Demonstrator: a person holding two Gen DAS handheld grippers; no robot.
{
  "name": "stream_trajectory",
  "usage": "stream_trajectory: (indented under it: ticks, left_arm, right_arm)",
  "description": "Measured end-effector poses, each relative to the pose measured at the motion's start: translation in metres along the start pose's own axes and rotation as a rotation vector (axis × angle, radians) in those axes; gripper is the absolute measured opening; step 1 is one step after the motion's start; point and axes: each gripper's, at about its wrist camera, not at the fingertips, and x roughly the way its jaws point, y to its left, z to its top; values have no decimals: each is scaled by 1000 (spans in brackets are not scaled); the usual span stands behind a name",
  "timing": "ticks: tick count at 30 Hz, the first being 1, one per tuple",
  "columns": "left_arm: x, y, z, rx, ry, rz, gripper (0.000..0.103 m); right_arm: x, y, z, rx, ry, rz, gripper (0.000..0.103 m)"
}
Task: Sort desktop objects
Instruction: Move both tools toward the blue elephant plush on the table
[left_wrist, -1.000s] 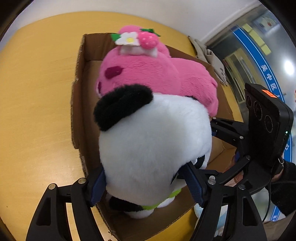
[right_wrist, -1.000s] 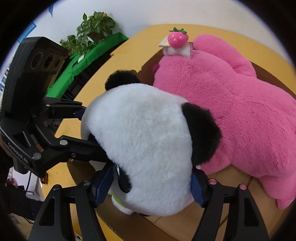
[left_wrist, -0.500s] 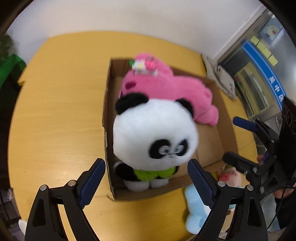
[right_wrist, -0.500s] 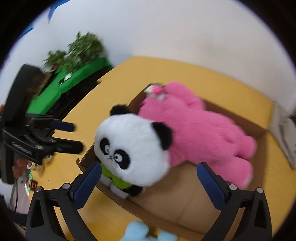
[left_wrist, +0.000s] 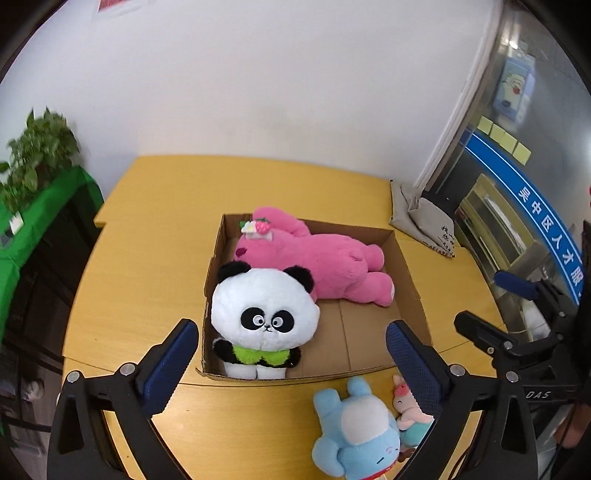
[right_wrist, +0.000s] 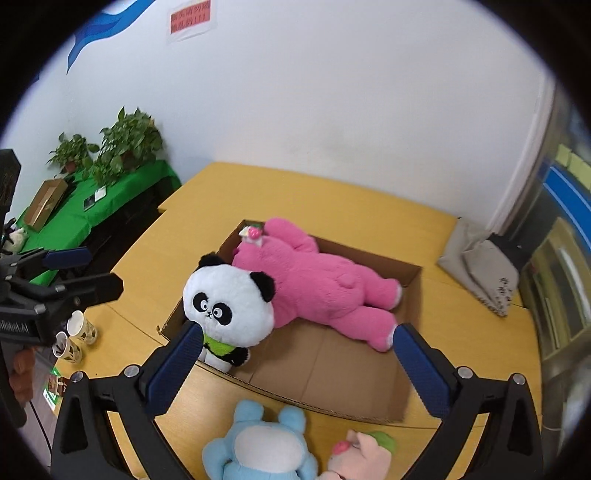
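Note:
A panda plush (left_wrist: 264, 317) (right_wrist: 229, 308) sits upright in the near left corner of an open cardboard box (left_wrist: 408, 273) (right_wrist: 325, 373). A pink plush (left_wrist: 325, 258) (right_wrist: 317, 291) lies behind it in the box. A blue plush (left_wrist: 354, 435) (right_wrist: 258, 450) and a small pink doll (left_wrist: 406, 410) (right_wrist: 364, 458) lie on the yellow table in front of the box. My left gripper (left_wrist: 291, 360) is open and empty, above the box's near edge. My right gripper (right_wrist: 299, 363) is open and empty, also back from the box.
The yellow table (left_wrist: 147, 266) holds a grey cloth bag (left_wrist: 421, 218) (right_wrist: 480, 269) at the far right. Paper cups (right_wrist: 74, 339) stand at the table's left edge. A green-covered cabinet with plants (right_wrist: 103, 192) stands to the left. A white wall is behind.
Both grippers let go of the panda plush, opened wide and pulled back and up from the box. The panda now sits alone in the box corner.

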Motion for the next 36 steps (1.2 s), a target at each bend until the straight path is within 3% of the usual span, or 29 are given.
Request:
stream_trajectory:
  ticks: [13,36]
  left_arm:
    - [-38,-37,-20,5,-17,3,103]
    - [-36,-64,-34,30,18,1,103]
  right_arm:
    - [-49,-4,-23,-1,-32,-34,103]
    - [-53,-22,-46,39,-17,-25,103]
